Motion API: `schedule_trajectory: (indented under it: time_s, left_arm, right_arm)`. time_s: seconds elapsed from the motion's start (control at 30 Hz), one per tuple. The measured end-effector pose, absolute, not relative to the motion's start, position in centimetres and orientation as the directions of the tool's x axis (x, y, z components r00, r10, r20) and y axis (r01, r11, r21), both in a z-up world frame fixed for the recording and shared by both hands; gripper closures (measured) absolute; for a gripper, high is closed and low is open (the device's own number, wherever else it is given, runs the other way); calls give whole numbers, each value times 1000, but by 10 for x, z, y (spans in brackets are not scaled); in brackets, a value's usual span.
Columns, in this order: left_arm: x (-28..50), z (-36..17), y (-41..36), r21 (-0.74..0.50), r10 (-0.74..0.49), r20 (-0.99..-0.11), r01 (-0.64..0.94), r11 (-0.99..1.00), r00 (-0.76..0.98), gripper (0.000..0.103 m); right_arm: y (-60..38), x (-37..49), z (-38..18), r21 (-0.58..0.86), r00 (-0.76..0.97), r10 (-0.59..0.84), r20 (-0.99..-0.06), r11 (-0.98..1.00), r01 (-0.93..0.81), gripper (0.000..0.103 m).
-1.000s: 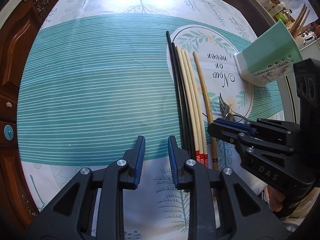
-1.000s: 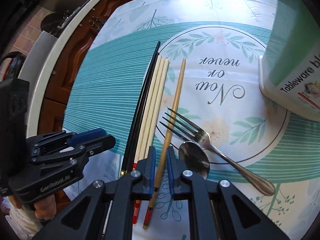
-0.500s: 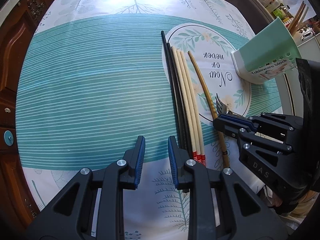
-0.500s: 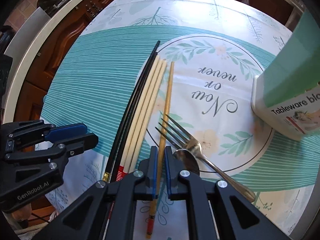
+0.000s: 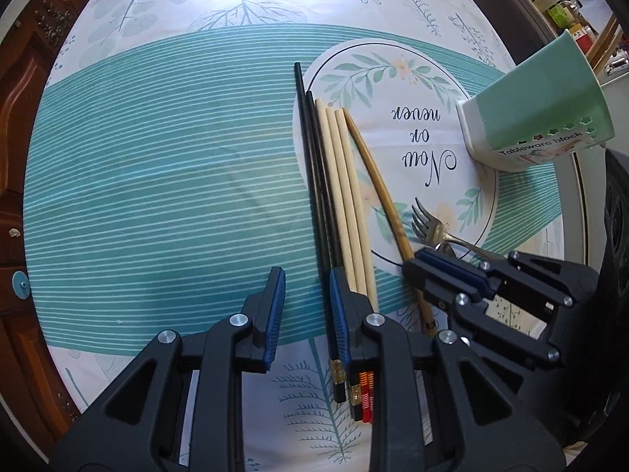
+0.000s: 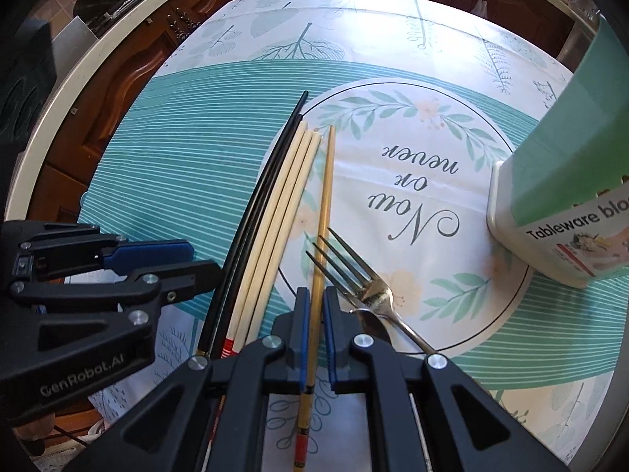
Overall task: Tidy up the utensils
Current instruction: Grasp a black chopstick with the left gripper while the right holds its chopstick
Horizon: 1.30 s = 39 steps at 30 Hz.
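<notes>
Right tongs [image 6: 314, 306] apparently clamped on brown chopstick [image 6: 325, 196]; left tongs [image 5: 304, 306] parted, empty.

The tablecloth [image 5: 157, 196] shows teal bands with thin white stripes, pale leaf prints on white, and a leafy wreath. Two black chopsticks [image 5: 314, 181] lie by three cream ones [image 5: 346, 196] (red-striped ends). A golden-brown chopstick [image 6: 323, 212] has a red tip. The holder [image 5: 538, 106] is mint over white.
</notes>
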<state>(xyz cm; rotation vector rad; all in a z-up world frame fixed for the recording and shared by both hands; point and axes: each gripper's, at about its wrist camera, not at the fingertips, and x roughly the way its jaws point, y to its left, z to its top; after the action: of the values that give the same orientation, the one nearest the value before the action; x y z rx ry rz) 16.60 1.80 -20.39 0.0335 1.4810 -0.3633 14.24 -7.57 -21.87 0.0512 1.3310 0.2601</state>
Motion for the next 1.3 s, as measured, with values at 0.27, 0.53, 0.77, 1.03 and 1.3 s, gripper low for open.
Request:
schedule_trajectory:
  time_s: [0.27,0.53,0.77,1.03,1.3]
  left_arm:
    - [169,-203,0,-87,-108,-992,277,957,61,82]
    - [174,-202,-6,-20,-36,-998,280,960,53,83]
    - [187,-204,-21,36,35,-999,306,951,10,82]
    - [202,-209,-50,47,73,-995,335,941,-65,99]
    - [181,-206,-32,29,58,-995,325,945,-80,99]
  right_arm:
    - [-93,126,-220,269,204,290,-935,955,-125,97]
    - [-97,118,-221,310,200,327,-924,944,-109,97]
    - [-103,114,-221,329,200,346,-917,938,-111,97]
    - [-105,116,-219,328,152,345,-926,936,-128,97]
    - [-94,130,-218,280,68,291,-954,950,-136,97]
